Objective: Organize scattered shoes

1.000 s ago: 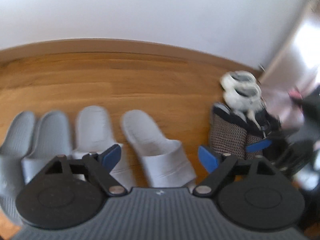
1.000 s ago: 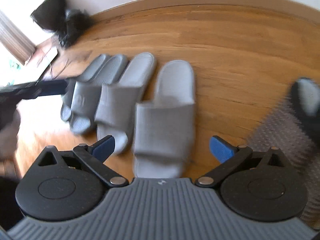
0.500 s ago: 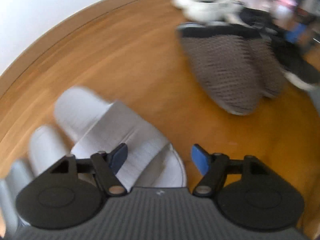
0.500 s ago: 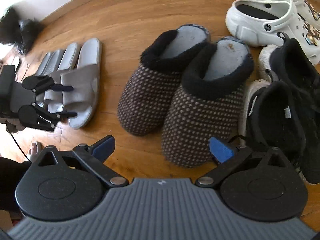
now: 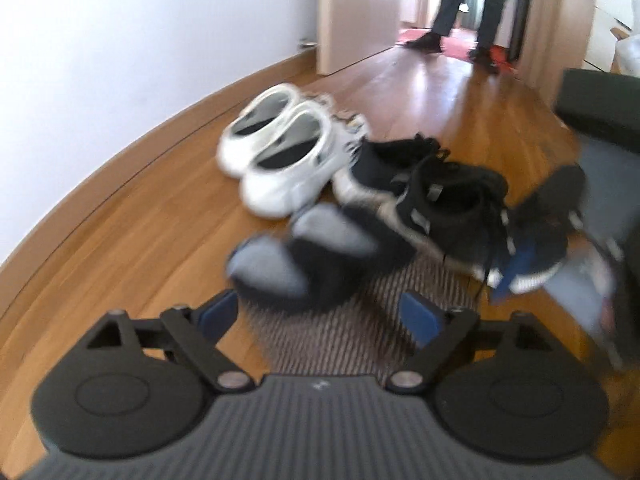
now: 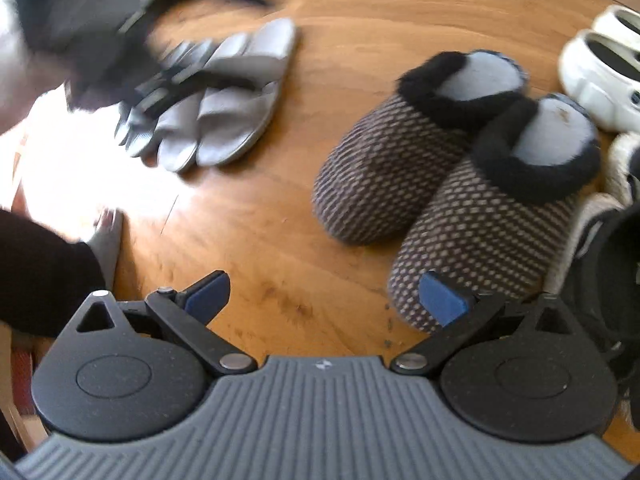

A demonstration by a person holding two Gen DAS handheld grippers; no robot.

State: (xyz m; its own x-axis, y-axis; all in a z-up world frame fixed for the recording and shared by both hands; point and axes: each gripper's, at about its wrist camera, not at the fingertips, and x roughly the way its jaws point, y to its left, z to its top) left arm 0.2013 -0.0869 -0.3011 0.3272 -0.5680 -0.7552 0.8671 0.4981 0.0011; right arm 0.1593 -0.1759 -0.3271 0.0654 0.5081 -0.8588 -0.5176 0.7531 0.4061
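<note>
No brand name or writing can be read on any of the shoes; the white clogs [image 5: 280, 156] carry small dark marks along their sides, too blurred to make out, and the only mark on either tool is a small pale emblem on the grey ribbed body just behind the jaws.

The left gripper [image 5: 320, 314] has its blue-padded jaws wide and opening at this moment, with nothing pressed between the pads. The pair of knitted slippers [image 5: 320, 264] with black furry collars lies directly ahead of and under the jaws, the patterned toe of one filling the gap between the fingers, though the blur leaves it unclear whether a pad touches the fabric. Beyond the slippers stand the clogs side by side near the wall, and to their right a pair of black sneakers [image 5: 444, 204] with white soles. Far back in a doorway, a person's legs [image 5: 464, 4] are visible.

The right gripper [image 6: 324, 298] also has its jaws spread wide and holds nothing; bare wooden floor [image 6: 248, 216] lies between its pads. Its right pad sits in front of the toe of the nearer knitted slipper, apparently apart from it. The grey slides [image 6: 236, 96] are lined up in a row at upper left of this view, well apart from the slippers, partly covered by the blurred dark shape of the other tool. A dark sleeve [image 6: 40, 272] shows at the left edge.
</note>
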